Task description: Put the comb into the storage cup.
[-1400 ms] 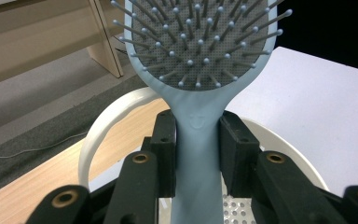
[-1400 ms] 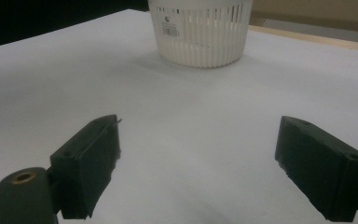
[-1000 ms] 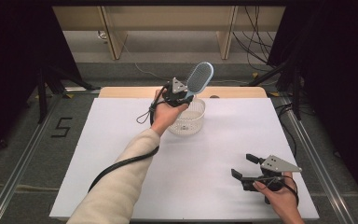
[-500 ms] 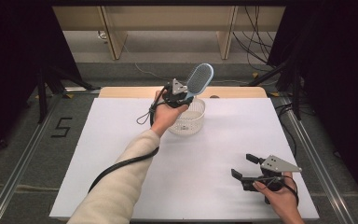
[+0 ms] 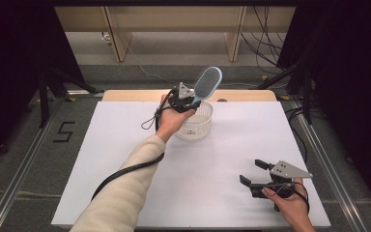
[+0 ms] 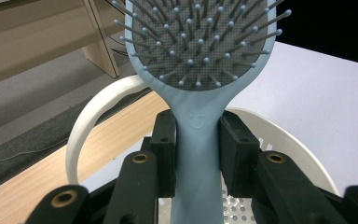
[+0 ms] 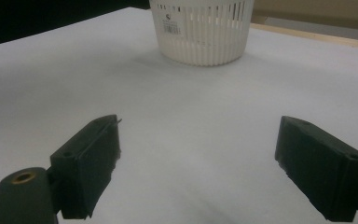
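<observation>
We are clamping our left gripper on the handle of the pale blue hairbrush, holding it tilted with its bristled head up, just above the white slotted basket at the far middle of the white table. We are resting our right gripper near the table's front right corner, its jaws spread wide with nothing between them.

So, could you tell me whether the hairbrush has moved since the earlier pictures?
No. The hairbrush, clamped in the left gripper, sits at the same spot above the white basket, just as before.
</observation>
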Motion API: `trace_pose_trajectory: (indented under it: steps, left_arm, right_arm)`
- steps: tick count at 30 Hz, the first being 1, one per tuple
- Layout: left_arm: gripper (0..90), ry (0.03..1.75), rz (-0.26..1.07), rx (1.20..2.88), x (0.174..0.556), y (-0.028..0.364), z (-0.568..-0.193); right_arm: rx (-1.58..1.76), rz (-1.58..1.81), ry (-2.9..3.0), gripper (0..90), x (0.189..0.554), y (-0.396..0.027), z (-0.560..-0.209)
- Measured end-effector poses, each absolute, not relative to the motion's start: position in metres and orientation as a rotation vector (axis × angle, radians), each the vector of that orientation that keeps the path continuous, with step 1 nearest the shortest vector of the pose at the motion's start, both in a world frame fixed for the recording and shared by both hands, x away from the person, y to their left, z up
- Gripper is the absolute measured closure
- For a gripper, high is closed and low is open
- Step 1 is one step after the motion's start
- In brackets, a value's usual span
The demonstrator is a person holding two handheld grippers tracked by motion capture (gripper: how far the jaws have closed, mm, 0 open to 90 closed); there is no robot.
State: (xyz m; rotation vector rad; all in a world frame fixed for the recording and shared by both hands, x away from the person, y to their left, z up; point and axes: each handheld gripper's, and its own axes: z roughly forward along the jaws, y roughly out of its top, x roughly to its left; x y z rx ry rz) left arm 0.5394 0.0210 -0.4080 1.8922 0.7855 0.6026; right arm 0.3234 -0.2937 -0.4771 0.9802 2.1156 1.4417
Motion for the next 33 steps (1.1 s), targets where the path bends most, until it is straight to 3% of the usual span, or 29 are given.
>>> trace_pose_trajectory:
  steps: [33]
  left_arm:
    - [69.0, 0.737, 0.576, 1.937, 0.5374, 0.0103, -0.4163]
  right_arm:
    - [0.984, 1.435, 2.125, 14.6, 0.3234, -0.2936, -0.4777]
